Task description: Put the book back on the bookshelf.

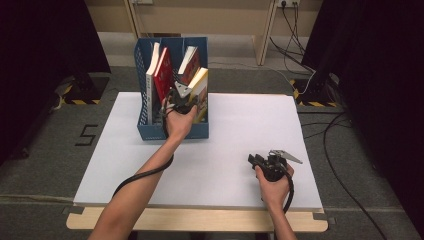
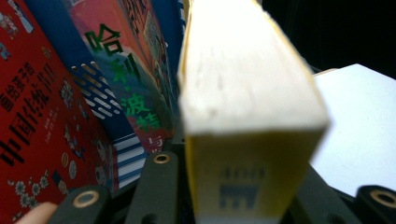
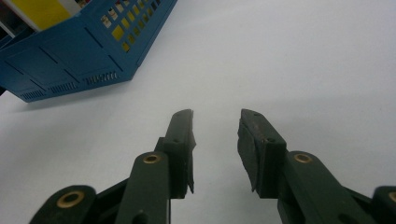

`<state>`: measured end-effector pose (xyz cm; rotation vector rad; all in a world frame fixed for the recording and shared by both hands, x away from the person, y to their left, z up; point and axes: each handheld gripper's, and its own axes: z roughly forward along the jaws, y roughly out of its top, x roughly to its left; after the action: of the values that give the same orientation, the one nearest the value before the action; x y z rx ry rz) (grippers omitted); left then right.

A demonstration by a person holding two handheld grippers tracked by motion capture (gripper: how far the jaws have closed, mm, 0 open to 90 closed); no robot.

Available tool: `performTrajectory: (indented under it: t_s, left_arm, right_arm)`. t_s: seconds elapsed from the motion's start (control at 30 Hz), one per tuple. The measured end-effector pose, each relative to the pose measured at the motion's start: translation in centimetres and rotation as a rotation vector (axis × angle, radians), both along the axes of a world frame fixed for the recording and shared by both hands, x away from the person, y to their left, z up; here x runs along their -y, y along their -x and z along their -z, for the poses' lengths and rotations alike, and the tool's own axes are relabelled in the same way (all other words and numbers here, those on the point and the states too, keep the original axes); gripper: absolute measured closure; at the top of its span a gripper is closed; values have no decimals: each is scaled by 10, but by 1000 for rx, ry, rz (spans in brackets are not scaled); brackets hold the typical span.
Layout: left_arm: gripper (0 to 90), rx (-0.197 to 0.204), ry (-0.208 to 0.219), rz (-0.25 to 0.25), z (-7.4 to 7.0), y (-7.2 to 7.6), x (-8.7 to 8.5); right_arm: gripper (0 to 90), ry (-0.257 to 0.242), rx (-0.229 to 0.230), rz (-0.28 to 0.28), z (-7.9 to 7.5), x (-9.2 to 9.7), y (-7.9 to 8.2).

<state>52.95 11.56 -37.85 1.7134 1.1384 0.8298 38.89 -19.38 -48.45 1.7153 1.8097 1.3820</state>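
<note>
A blue file holder [image 1: 145,131] stands on the white table top [image 1: 250,125] at the back left, with several books upright in it. My left gripper [image 1: 186,101] reaches into its right side and is shut on a thick yellow-covered book [image 1: 200,80]. In the left gripper view that yellow book [image 2: 247,93] sits end-on between the two black jaws of my left gripper [image 2: 238,186]. Near the table's front right, my right gripper [image 1: 256,160] rests low over the table. In its own view my right gripper [image 3: 215,121] stands open with nothing between its fingers.
A white book [image 1: 151,85], a red book [image 1: 163,75] and a third book [image 1: 189,62] lean in the holder. Close up, the red book [image 2: 37,116] and one with green lettering [image 2: 126,70] stand left of the yellow one. Cables [image 1: 330,145] trail on the floor at right.
</note>
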Motion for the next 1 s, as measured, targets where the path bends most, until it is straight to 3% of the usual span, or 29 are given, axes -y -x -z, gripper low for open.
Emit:
performTrajectory:
  t_s: [0.13,0.37,0.67,1.0]
  left_arm:
    - [690,-2,32,9,0,6,-3]
    - [651,9,43,22,-8,14,-8]
    - [663,-29,34,25,-3,12,-7]
    - [737,-69,3,5,-6,7,-4]
  right_arm:
    - [656,4,9,1,0,2,0]
    - [655,1,7,1,-1,1,0]
    - [655,2,5,1,-1,1,0]
    - [655,7,3,1,0,2,0]
